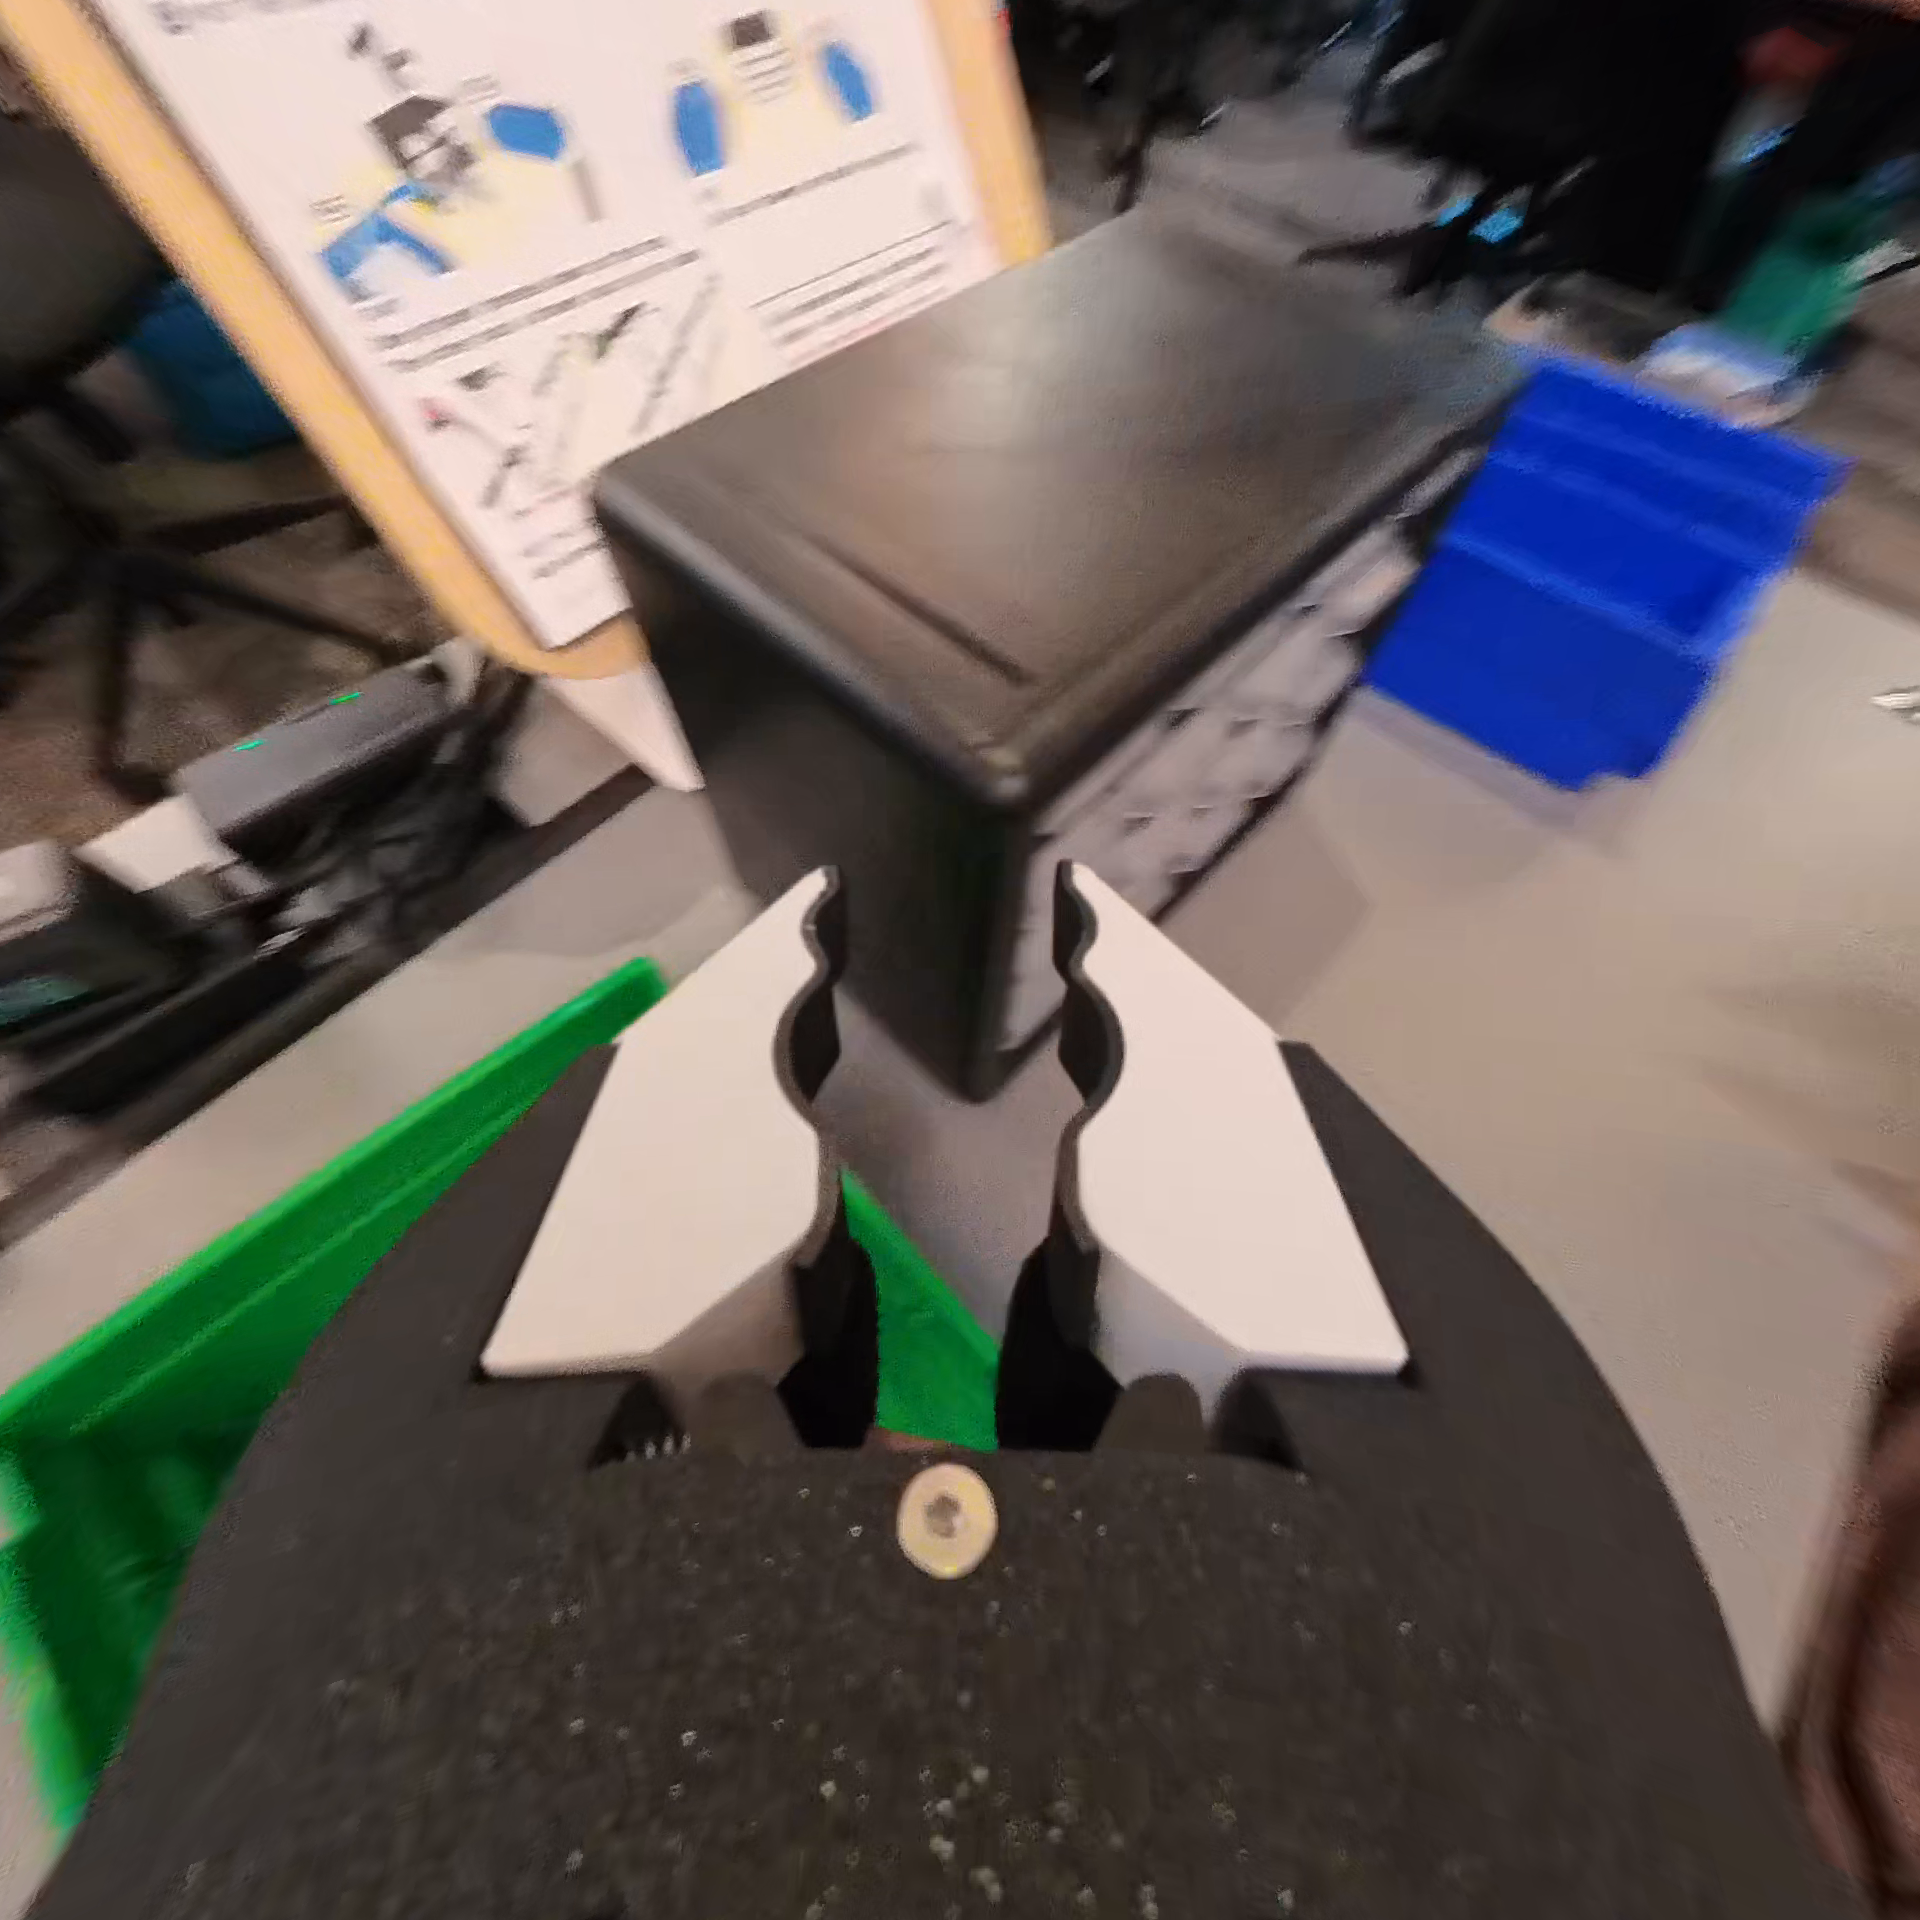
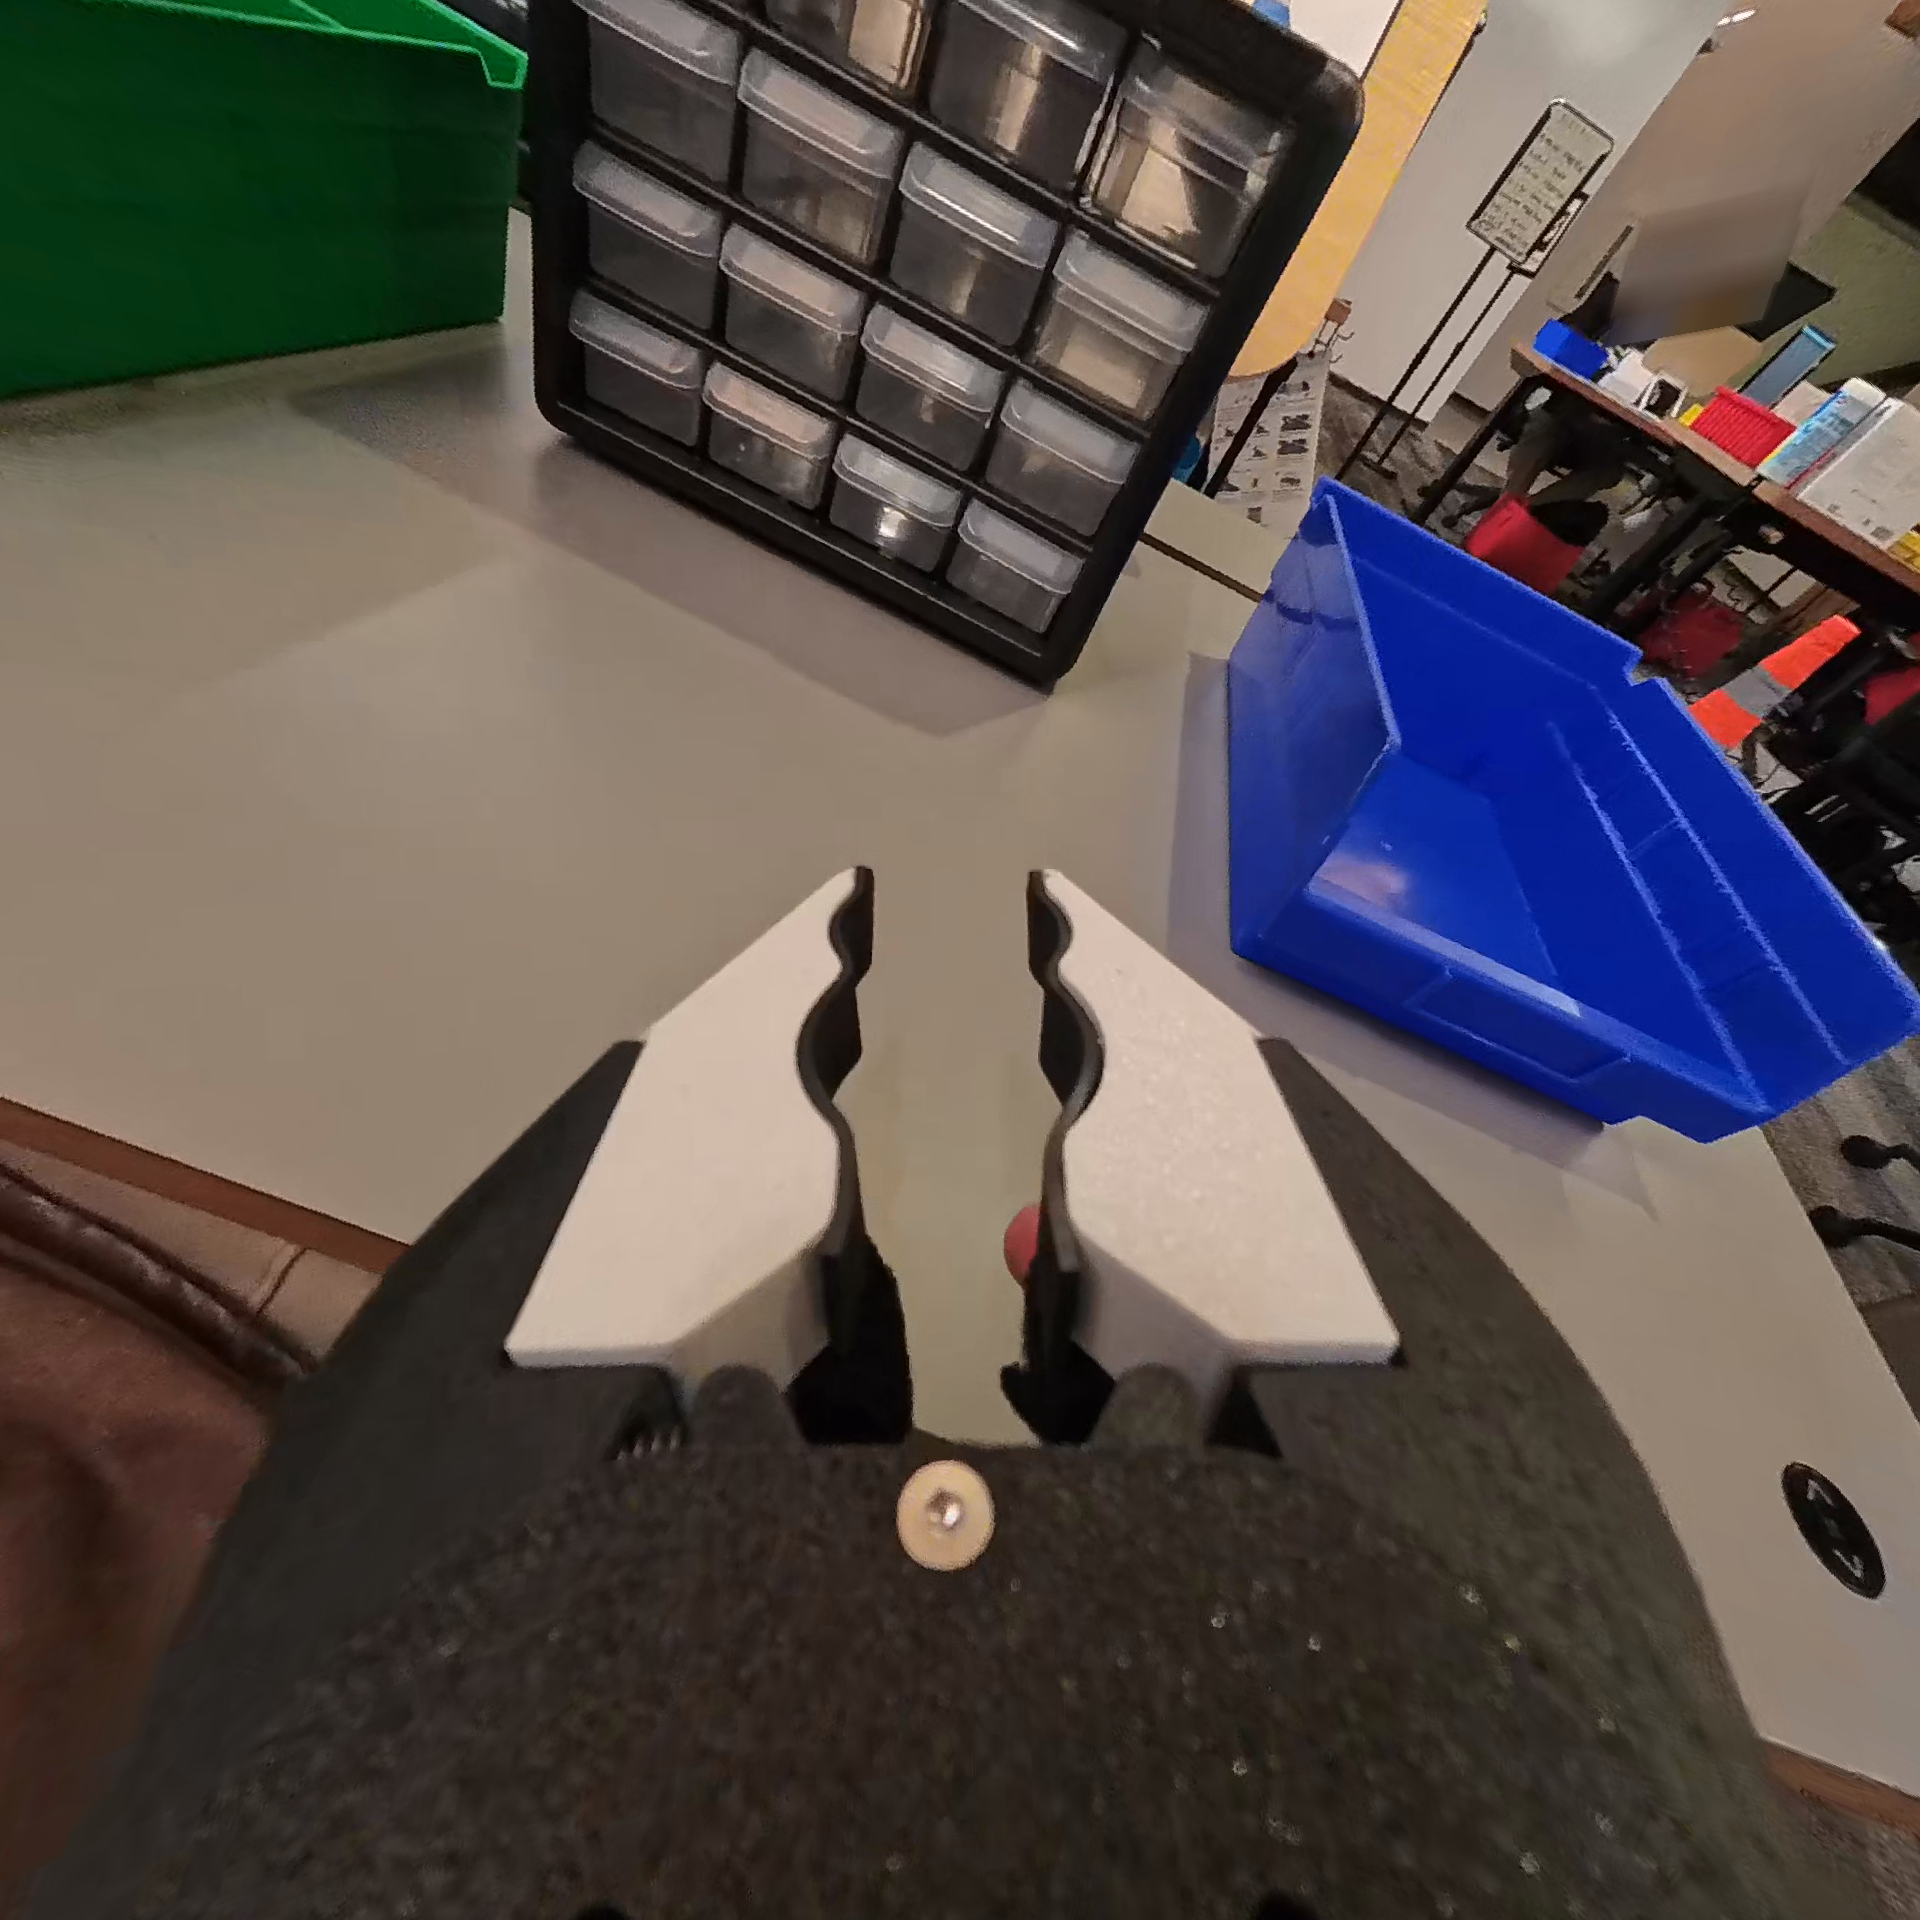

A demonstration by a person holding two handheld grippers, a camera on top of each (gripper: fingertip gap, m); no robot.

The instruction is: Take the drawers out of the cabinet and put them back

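Cabinet (image 2: 883, 312) black, all visible clear drawers (image 2: 795, 301) in | table (image 2: 416, 779) far | L gripper (image 1: 948, 894) & R gripper (image 2: 951, 894) part-open, empty | blue bin (image 2: 1558, 831) right, green bin (image 2: 239, 187) left

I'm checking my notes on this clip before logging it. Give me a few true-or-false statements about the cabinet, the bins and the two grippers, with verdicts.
1. The cabinet stands on the grey table. True.
2. The right gripper is shut on a drawer. False: it is open and holds nothing, short of the cabinet.
3. A blue bin lies right of the cabinet in the right wrist view. True.
4. One visible drawer is pulled out of the cabinet. False: every visible slot holds its drawer.
5. The left gripper is open. True.
6. The green bin is stacked on the cabinet. False: it sits on the table beside it.
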